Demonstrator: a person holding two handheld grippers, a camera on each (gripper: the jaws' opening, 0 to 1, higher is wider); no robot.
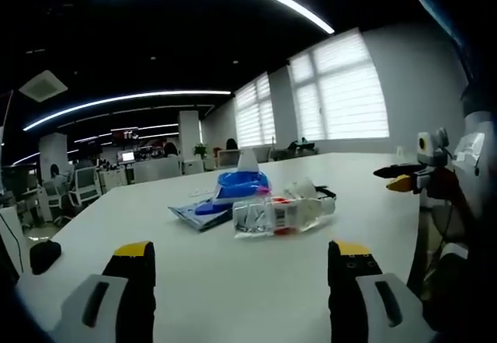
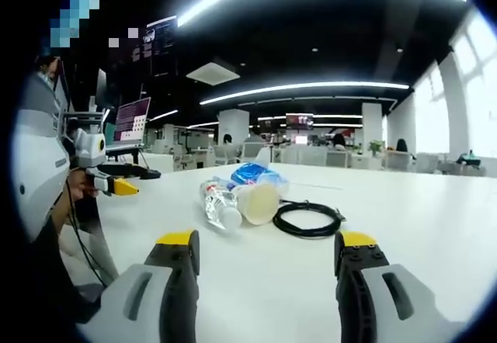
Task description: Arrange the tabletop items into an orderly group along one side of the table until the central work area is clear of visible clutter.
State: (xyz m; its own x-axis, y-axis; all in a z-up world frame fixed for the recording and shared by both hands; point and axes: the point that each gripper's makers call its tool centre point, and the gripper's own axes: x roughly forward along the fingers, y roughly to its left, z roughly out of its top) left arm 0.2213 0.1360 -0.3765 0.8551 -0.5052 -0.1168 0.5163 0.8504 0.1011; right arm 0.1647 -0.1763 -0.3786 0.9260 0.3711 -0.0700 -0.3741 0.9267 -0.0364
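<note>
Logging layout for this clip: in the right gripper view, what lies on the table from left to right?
The other gripper at the left edge → clear plastic bottle lying on its side → paper cup tipped over, mouth toward the camera → coiled black cable.

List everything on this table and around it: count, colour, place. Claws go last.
Table: one, white, under everything.
Plastic bottle: one, clear with a red label, lying on its side mid-table.
Cup: one, pale, on its side next to the bottle.
Blue item: one, blue, behind the bottle; what it is, I cannot tell.
Flat packet: one, blue-grey, lying beside the blue item.
Cable: one, black, coiled by the cup.
Dark object: one, black, at the table edge.
Left claw: black and yellow tips, open, empty.
Right claw: same colours, open, empty.
</note>
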